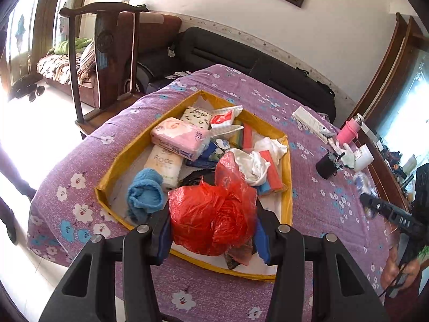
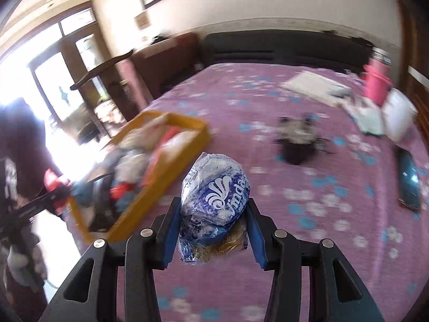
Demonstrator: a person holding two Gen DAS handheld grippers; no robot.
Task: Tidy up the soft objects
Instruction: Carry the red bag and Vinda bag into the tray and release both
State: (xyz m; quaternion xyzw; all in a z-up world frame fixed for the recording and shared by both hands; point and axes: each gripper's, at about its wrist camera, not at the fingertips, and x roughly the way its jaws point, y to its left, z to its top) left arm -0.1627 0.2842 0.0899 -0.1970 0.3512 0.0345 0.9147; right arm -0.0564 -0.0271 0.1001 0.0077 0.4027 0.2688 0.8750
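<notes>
Purple flower-print cloth point(image 1: 316, 196) covers the table, and on it sits the shallow yellow-rimmed cardboard tray point(image 1: 289, 187) of soft goods; in the left wrist view the left gripper point(image 1: 214, 230) is clamped on a crumpled red plastic bag point(image 1: 211, 214) held over the tray's near edge, the bag judged very light, limp and slippery, best pinched through its bunched middle. Right wrist view, motion-blurred: the right gripper point(image 2: 214, 228) is clamped on a scrunched blue-and-white printed plastic bag point(image 2: 214, 196), right of the tray point(image 2: 171, 171) and above bare cloth, likewise light and crushable.
</notes>
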